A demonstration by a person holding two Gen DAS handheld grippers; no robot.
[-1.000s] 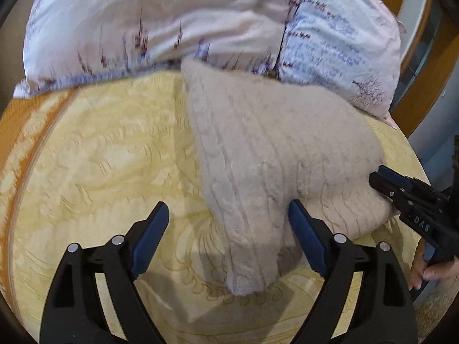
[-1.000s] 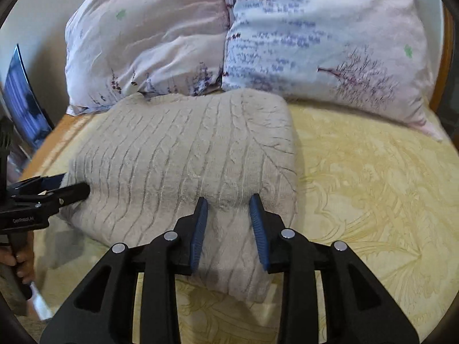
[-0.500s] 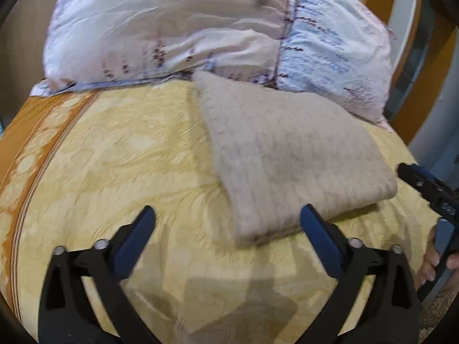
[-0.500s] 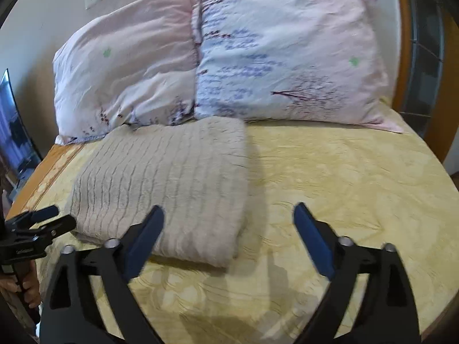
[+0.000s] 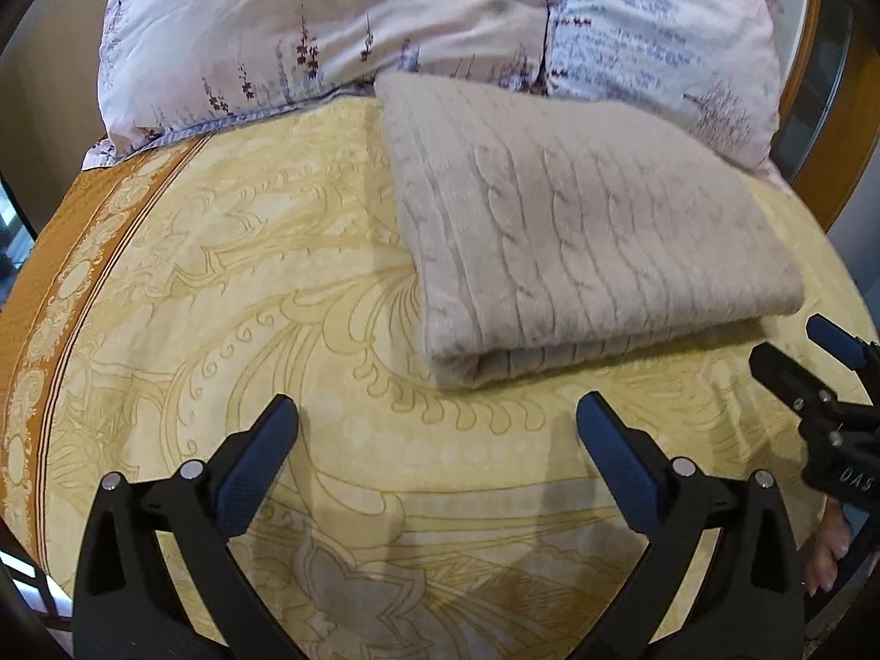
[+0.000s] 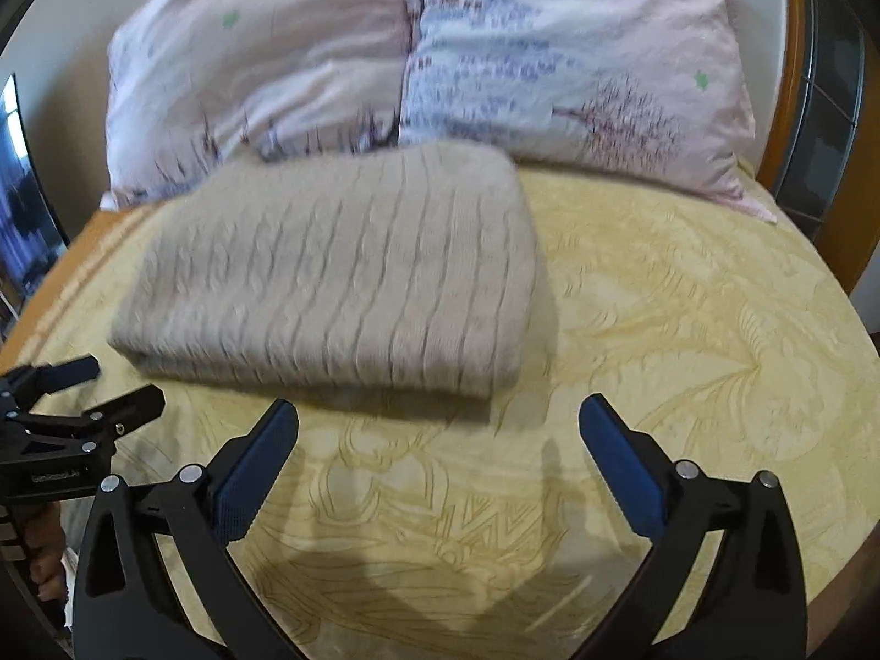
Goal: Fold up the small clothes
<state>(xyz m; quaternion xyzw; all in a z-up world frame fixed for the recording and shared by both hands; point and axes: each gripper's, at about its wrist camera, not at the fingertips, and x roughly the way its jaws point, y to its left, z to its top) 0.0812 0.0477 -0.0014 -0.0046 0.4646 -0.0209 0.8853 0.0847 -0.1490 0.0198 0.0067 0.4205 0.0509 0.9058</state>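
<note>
Change: both grippers have let go of the beige cable-knit folded sweater [image 5: 583, 242] and backed off it; the garment's raised front edge has dropped flat.
Left gripper [image 5: 437, 467]: black frame, blue pads; jaws have just been opening and stand wide apart, with only bedspread between them.
Right gripper [image 6: 439, 467]: same build; jaws have just been opening, wide apart, holding nothing.
Sweater: lies folded beyond both sets of fingertips, clear of them; ahead and right of the left fingers, ahead and left of the right fingers.
Yellow patterned bedspread [image 5: 275, 286]: under the sweater and both grippers.
Two pale floral pillows [image 6: 418, 55]: behind the sweater, its far edge touching them.
</note>
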